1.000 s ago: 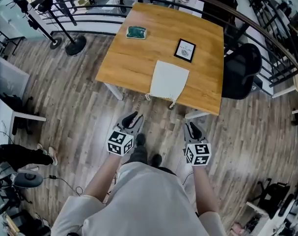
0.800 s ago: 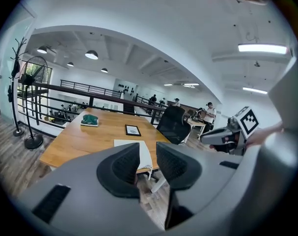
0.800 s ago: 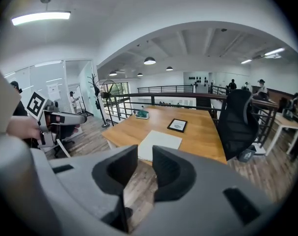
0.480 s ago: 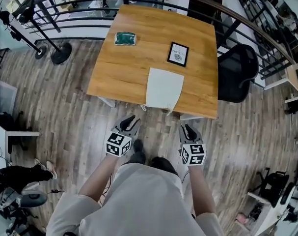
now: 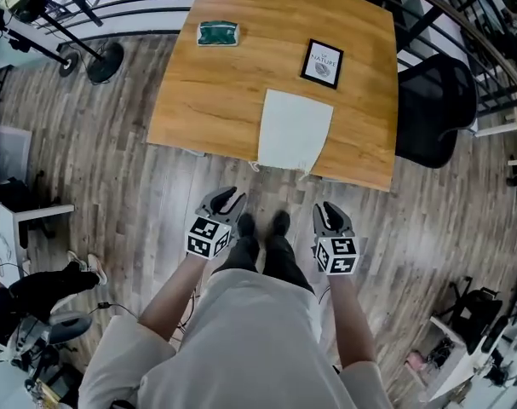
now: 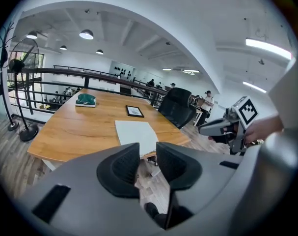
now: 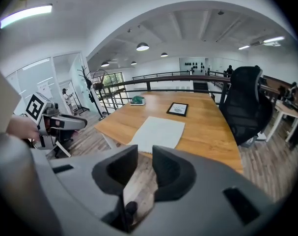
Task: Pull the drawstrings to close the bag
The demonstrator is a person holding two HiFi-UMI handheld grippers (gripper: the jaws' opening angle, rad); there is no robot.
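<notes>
The person's shoes (image 5: 280,223) have stepped up between left gripper (image 5: 226,198) and right gripper (image 5: 329,211), both spread and empty, short of the drawstring bag (image 5: 294,131) at the table (image 5: 215,83) edge.

The person steps closer to the table (image 5: 215,92). Both shoes (image 5: 245,225) now stand side by side between the left gripper (image 5: 225,198) and the right gripper (image 5: 328,210), where a second ago one shoe trailed behind toward 6 o'clock. In the head view the table sits a little squarer. Its far edge at 12 o'clock now runs out of the frame, and the green pouch (image 5: 217,33) lies close to that edge. Both grippers shift slightly toward 12 o'clock. The black chair (image 5: 434,109) at 2 o'clock shows larger.
</notes>
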